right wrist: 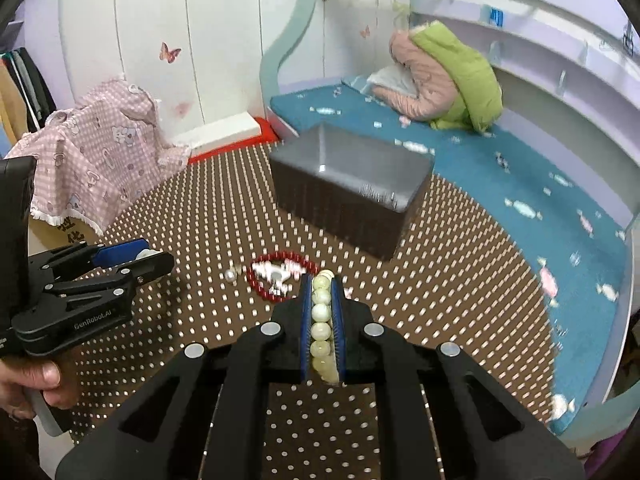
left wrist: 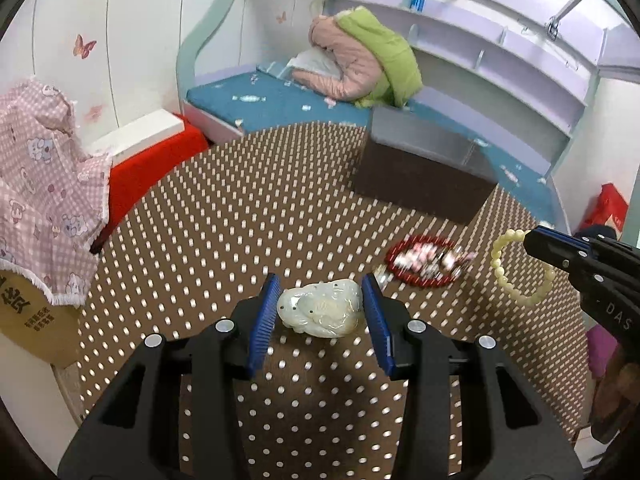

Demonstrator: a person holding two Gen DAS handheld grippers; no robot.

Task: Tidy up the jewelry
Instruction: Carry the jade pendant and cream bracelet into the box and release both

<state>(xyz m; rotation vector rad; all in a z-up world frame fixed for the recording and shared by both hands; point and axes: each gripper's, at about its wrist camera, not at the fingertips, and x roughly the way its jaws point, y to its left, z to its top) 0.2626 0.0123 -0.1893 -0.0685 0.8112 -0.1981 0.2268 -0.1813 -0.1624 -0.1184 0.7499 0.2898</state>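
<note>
A pale carved jade pendant (left wrist: 320, 312) sits between the blue pads of my left gripper (left wrist: 323, 307), which is shut on it above the brown dotted table (left wrist: 240, 216). My right gripper (right wrist: 322, 322) is shut on a cream bead bracelet (right wrist: 321, 320); in the left wrist view the bracelet (left wrist: 520, 268) hangs from that gripper (left wrist: 532, 242). A red bead bracelet (left wrist: 424, 262) with small pink and white pieces inside lies on the table, also in the right wrist view (right wrist: 280, 276). A single pearl (right wrist: 230, 276) lies to its left.
A dark brown box with a grey lined inside (right wrist: 352, 188) stands at the table's far side, also in the left wrist view (left wrist: 424, 168). A pink checked cloth (left wrist: 44, 184) covers a cardboard box at the left. A blue bench with jackets (left wrist: 360, 60) lies behind.
</note>
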